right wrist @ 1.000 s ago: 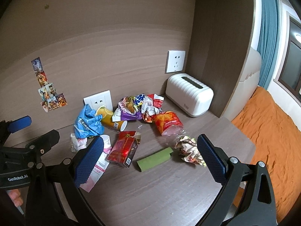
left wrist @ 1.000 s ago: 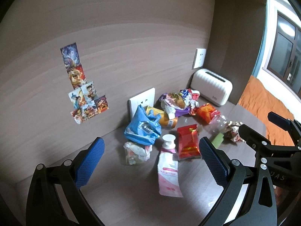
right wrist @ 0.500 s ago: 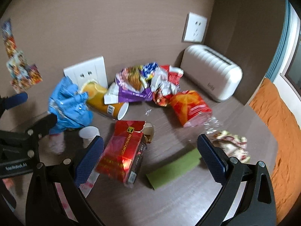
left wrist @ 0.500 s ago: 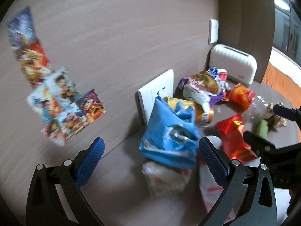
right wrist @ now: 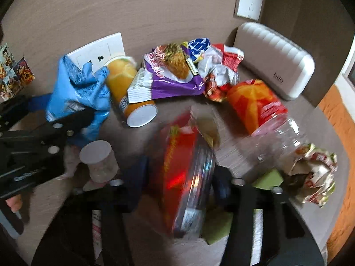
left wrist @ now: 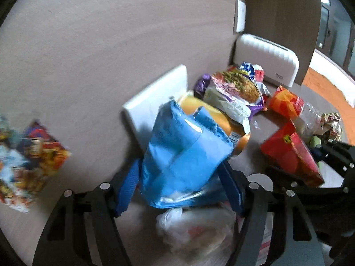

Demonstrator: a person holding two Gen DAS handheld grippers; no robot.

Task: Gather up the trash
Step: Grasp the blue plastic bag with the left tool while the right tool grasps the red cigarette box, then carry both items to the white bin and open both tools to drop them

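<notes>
Between left tongs (left wrist: 179, 190): blue crumpled bag (left wrist: 184, 155), blue pads pressing on both its sides; tongs narrowed onto it.
Just below left tongs: pale plastic wad (left wrist: 197, 232) on the tabletop (left wrist: 142, 219).
Behind left tongs: white wall socket (left wrist: 155, 102), close to the bag's far side; orange can (left wrist: 213, 117) just right of the bag, partly hidden by it.
Far left of left tongs: sticker cluster (left wrist: 26, 155) on the wall, blurred.
Between right tongs (right wrist: 179, 190): red snack box (right wrist: 186, 177), lying lengthwise in the gap; tongs narrowed around it. Motion blur, so contact of the pads cannot be told.
Under right tongs: green strip (right wrist: 268, 177), showing on the right side of the box.
Left of right tongs: white-capped tube (right wrist: 97, 159), cap end up; beyond it the left tongs on the blue bag.
Right of right tongs: crumpled printed wrapper (right wrist: 315, 173); clear bottle with orange label (right wrist: 259, 106), on its side.
Ahead of right tongs: purple chip bag (right wrist: 170, 73), overlapping the orange can; crumpled red-and-white wrappers (right wrist: 221, 73) touching it on the right.
Farthest back, right: white ribbed box (right wrist: 277, 53) against the wall, below a second socket (right wrist: 249, 0).
</notes>
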